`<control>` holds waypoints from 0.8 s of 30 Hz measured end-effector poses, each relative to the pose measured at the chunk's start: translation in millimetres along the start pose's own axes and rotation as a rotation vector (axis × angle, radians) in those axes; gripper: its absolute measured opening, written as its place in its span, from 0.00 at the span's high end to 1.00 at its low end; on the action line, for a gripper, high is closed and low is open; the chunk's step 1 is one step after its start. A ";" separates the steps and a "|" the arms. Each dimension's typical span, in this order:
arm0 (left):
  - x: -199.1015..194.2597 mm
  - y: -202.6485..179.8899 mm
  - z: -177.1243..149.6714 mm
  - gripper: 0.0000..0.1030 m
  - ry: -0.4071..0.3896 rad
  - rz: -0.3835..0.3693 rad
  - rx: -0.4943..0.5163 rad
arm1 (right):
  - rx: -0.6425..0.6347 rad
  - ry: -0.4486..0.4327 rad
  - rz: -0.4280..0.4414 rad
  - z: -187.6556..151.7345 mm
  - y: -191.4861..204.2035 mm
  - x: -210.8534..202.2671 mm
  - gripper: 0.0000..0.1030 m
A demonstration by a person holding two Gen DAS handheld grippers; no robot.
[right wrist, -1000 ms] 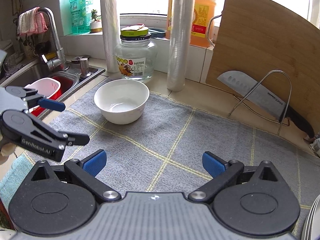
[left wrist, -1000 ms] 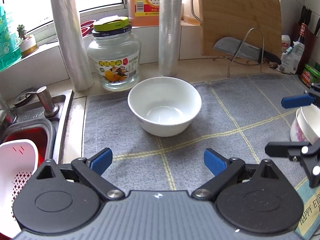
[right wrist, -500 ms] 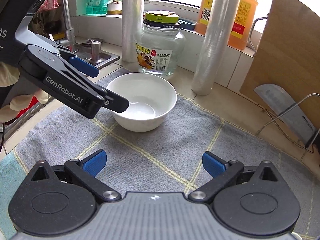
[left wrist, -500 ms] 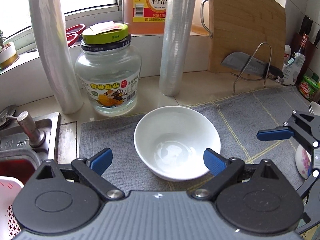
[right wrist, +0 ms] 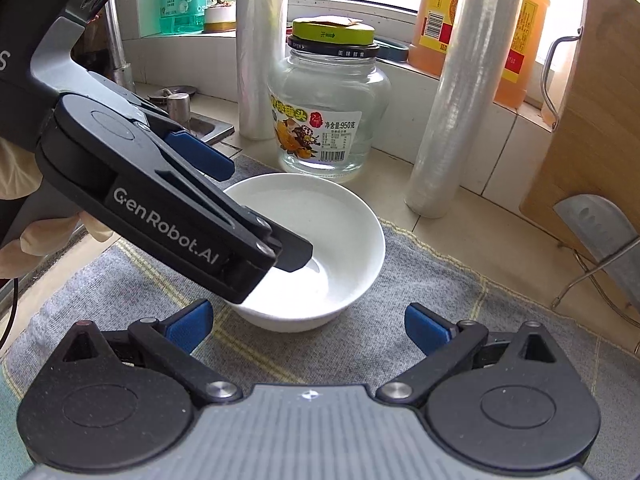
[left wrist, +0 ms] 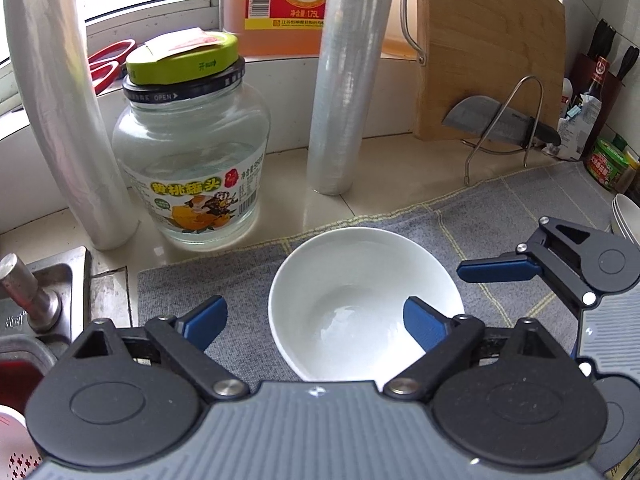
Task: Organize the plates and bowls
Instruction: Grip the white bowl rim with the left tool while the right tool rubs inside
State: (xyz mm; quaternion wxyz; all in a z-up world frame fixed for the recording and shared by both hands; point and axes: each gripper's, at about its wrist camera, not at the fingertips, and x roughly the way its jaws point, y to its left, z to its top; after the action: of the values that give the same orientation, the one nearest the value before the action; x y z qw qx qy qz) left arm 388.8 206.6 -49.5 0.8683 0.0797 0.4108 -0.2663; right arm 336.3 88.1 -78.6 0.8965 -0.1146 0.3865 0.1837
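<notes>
A white bowl (left wrist: 360, 300) sits upright on the grey mat (left wrist: 500, 216). My left gripper (left wrist: 316, 316) is open and straddles the bowl's left rim: its right finger sits inside the bowl, its left finger outside. In the right wrist view the left gripper (right wrist: 256, 208) reaches over the bowl (right wrist: 340, 240), one finger dipped inside. My right gripper (right wrist: 308, 326) is open and empty, just in front of the bowl; it also shows at the right in the left wrist view (left wrist: 496, 270). White dishes (left wrist: 626, 216) stand stacked at the far right edge.
Behind the bowl stand a glass jar with a green lid (left wrist: 188, 148), two rolls of cling film (left wrist: 344, 80), an orange bottle (left wrist: 288, 0) and a cutting board (left wrist: 488, 48) with a knife on a wire rack (left wrist: 500, 124). The sink (left wrist: 36, 320) lies to the left.
My left gripper moved forward and down onto the bowl, its right finger now inside the rim. My right gripper moved closer to the bowl. Both stayed open.
</notes>
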 end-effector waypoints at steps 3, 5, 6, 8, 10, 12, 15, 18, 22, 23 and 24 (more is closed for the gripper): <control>2.6 -0.1 1.9 0.20 0.009 -0.023 0.015 | 0.007 -0.007 0.005 2.3 1.1 2.6 0.00; 4.2 0.3 3.0 0.22 0.016 -0.040 0.018 | 0.014 -0.013 0.005 3.1 1.7 3.5 0.00; 4.9 0.3 3.4 0.23 0.019 -0.045 0.021 | 0.018 -0.019 0.006 3.4 1.9 3.5 0.01; 5.0 0.3 5.0 0.24 0.018 -0.047 0.031 | 0.018 -0.023 0.009 3.7 2.9 3.4 0.01; 5.2 0.3 6.3 0.26 0.019 -0.057 0.040 | 0.009 -0.026 0.006 3.5 3.8 4.0 0.01; 5.9 0.2 7.9 0.27 0.025 -0.069 0.047 | 0.002 -0.028 0.005 3.3 4.5 4.5 0.02; 6.3 0.0 8.8 0.29 0.036 -0.081 0.054 | -0.001 -0.029 0.013 4.0 4.4 4.9 0.05; 6.3 -0.2 9.7 0.31 0.040 -0.080 0.072 | -0.011 -0.032 0.024 4.2 5.4 4.2 0.09; 8.6 -1.3 10.3 0.31 0.048 -0.088 0.084 | -0.015 -0.037 0.029 4.2 6.4 4.1 0.11; 9.5 -2.1 10.3 0.31 0.050 -0.091 0.087 | -0.015 -0.038 0.029 4.0 6.4 3.9 0.11; 10.2 -2.1 9.9 0.32 0.052 -0.094 0.089 | -0.015 -0.040 0.029 3.9 6.4 3.8 0.11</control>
State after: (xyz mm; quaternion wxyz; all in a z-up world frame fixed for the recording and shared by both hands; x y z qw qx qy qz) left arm 399.6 197.2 -50.6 0.8394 0.1058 0.4245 -0.3226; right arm 338.5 96.2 -79.2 0.9003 -0.1119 0.3690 0.2018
